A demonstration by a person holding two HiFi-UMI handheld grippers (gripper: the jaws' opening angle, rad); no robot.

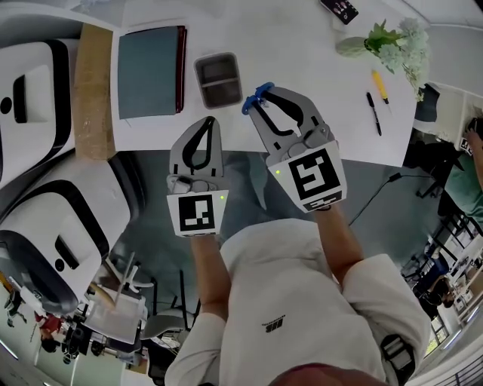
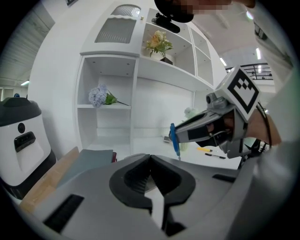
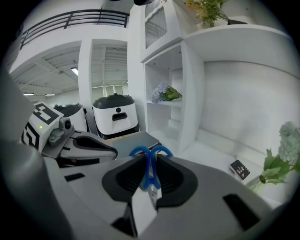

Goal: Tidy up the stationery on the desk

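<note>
My right gripper (image 1: 258, 98) is shut on a pair of blue-handled scissors (image 1: 253, 96), held just off the near edge of the white desk (image 1: 302, 45). In the right gripper view the blue loops (image 3: 150, 153) stick out past the closed jaws (image 3: 150, 161). My left gripper (image 1: 209, 122) is beside it on the left, shut with nothing in it; its closed jaws (image 2: 151, 158) show empty. A grey open box (image 1: 219, 79) stands on the desk just beyond both grippers. A yellow pen (image 1: 379, 86) and a black pen (image 1: 373, 113) lie at the desk's right.
A teal notebook (image 1: 151, 69) lies at the desk's left beside a wooden board (image 1: 93, 90). A vase of flowers (image 1: 392, 45) and a small black device (image 1: 339, 9) sit at the far right. White machines (image 1: 53, 211) stand left of me.
</note>
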